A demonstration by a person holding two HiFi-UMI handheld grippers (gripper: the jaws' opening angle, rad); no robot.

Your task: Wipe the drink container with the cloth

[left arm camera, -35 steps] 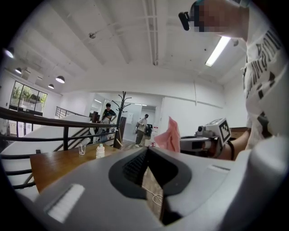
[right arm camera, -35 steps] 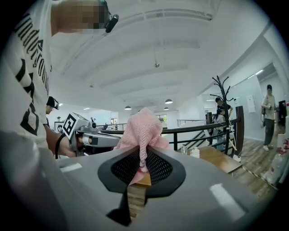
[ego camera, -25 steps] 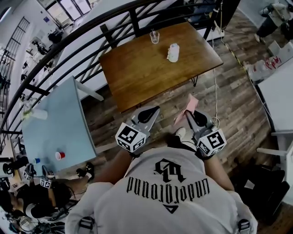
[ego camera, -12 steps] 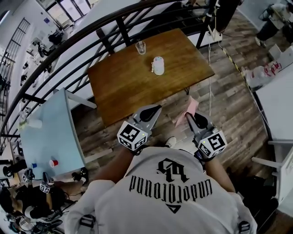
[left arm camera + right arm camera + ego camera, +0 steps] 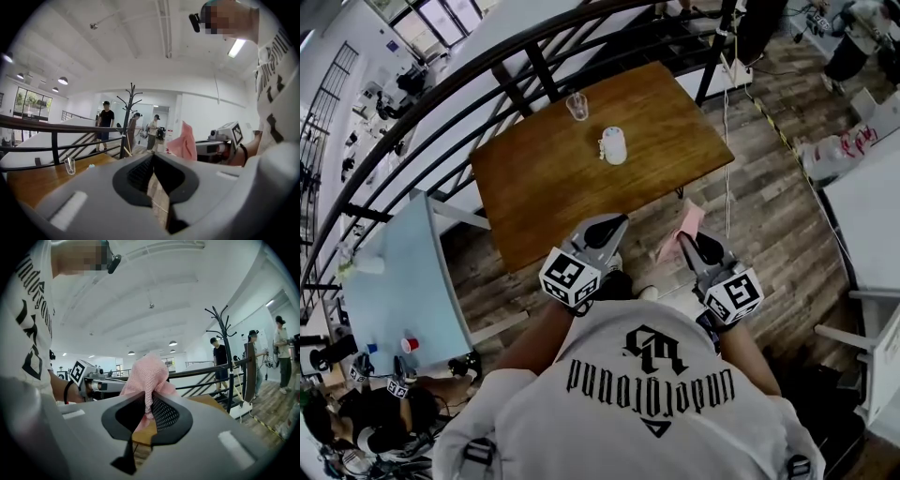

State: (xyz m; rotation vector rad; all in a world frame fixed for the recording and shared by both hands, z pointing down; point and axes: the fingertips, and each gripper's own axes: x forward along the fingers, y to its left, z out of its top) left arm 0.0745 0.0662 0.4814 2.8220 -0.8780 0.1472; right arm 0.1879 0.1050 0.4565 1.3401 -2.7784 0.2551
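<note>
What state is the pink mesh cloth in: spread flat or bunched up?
Bunched up. The pink mesh cloth is pinched between the right gripper's shut jaws, its loose end a crumpled peak above them.

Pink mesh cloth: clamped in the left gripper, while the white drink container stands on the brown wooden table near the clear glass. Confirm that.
Wrong gripper: the pink mesh cloth is clamped in the right gripper, as the right gripper view shows; the left gripper is shut, empty. The white drink container does stand on the brown wooden table near the clear glass.

The left tool [image 5: 153, 157] hides nearly all of the drink container [image 5: 90, 165].
</note>
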